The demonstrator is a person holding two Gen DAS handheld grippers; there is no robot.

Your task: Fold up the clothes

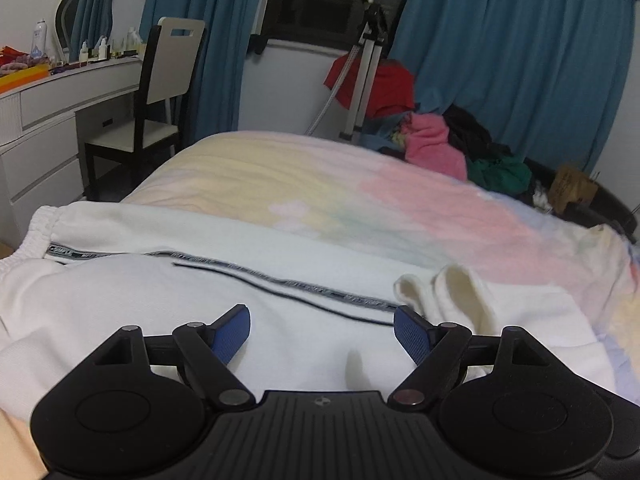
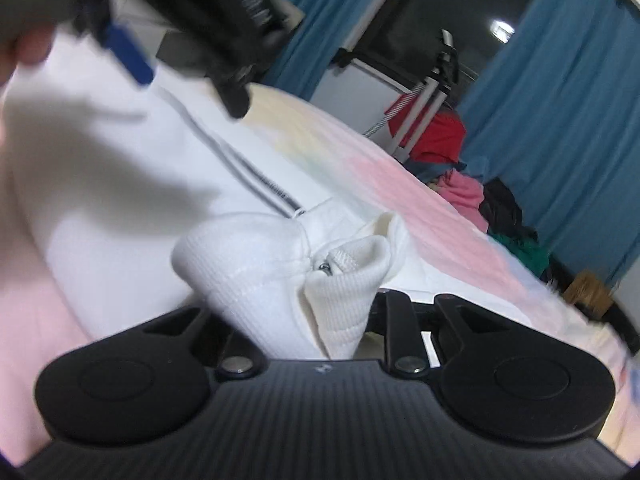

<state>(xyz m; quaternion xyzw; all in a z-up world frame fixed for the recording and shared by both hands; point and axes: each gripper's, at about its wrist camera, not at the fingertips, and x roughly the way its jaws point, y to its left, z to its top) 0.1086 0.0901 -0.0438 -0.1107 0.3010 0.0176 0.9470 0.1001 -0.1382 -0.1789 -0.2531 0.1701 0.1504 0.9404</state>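
Two black handheld grippers worked over a white fleece garment with a dark lettered stripe (image 1: pixel 280 276), which lay spread across the lower half of the left wrist view on a pastel pink-and-yellow bedspread (image 1: pixel 360 192). The left gripper (image 1: pixel 322 330) hovered above the cloth, its blue-padded fingers (image 1: pixel 234 334) well apart with nothing between them. The right gripper (image 2: pixel 320 320), at the lower centre of its own view, had its fingers drawn together and clamped on the garment's white ribbed cuffs (image 2: pixel 280 280), which bunched up in front of the camera. Blurred in the upper left of that view was the left gripper's blue pad (image 2: pixel 128 58). A heap of red, pink and green clothes (image 1: pixel 440 148) sat at the bed's far edge, before teal curtains (image 1: pixel 520 60).
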